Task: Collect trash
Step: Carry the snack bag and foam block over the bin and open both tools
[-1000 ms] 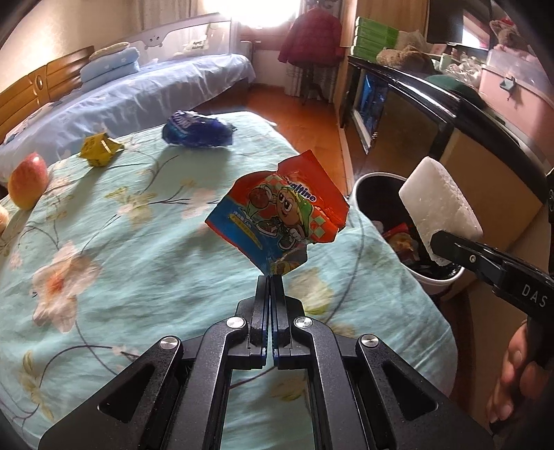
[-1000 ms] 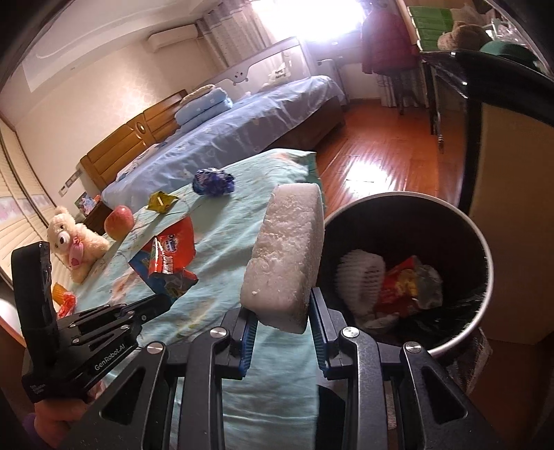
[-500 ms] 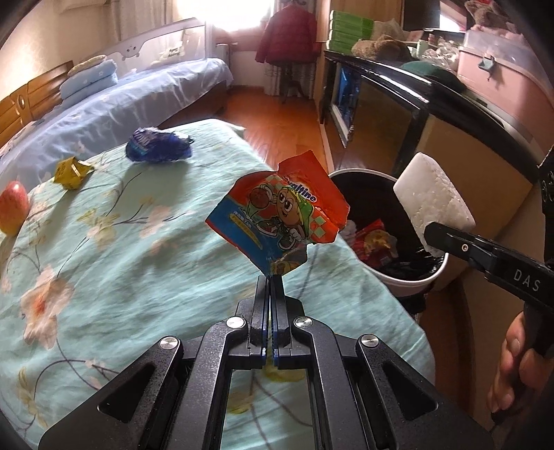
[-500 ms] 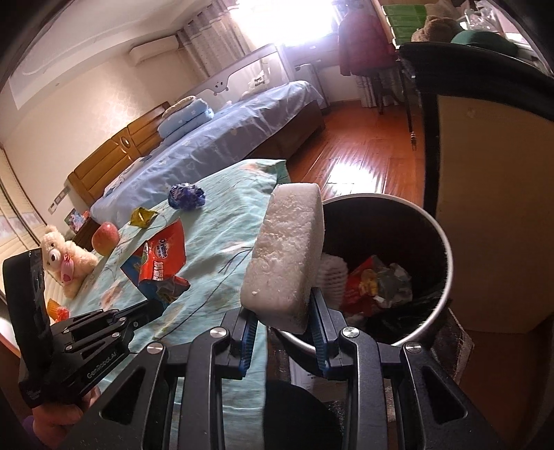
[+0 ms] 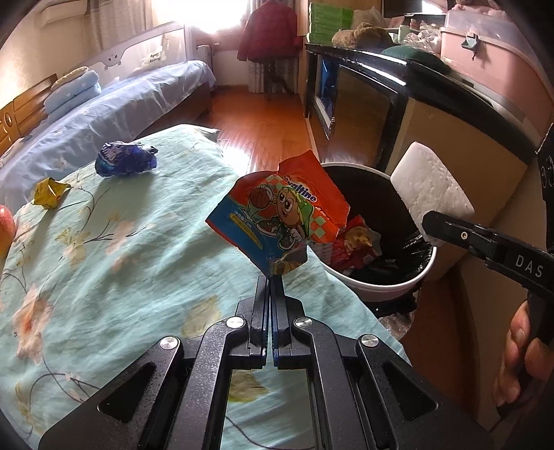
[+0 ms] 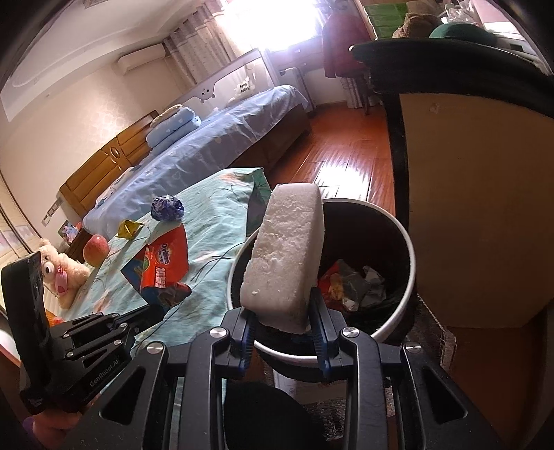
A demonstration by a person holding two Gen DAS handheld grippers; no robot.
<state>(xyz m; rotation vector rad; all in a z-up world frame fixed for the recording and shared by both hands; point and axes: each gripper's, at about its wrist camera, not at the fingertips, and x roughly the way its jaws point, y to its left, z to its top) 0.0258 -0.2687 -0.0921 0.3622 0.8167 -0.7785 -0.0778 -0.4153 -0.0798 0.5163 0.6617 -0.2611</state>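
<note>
My right gripper (image 6: 282,327), clamped on the foam block (image 6: 285,256), sits over the bin (image 6: 410,249), nearer than my left gripper (image 5: 269,282), pinching the wrapper (image 5: 277,211) beside its rim.

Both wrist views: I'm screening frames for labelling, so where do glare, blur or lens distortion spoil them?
Left wrist view: the window is blown out white, the floor glints, and the bedspread near the snack wrapper looks slightly smeared. Right wrist view: the window is overexposed, sun glares off the floor, the fisheye bends the cabinet edge, yet the foam block is sharp.
</note>
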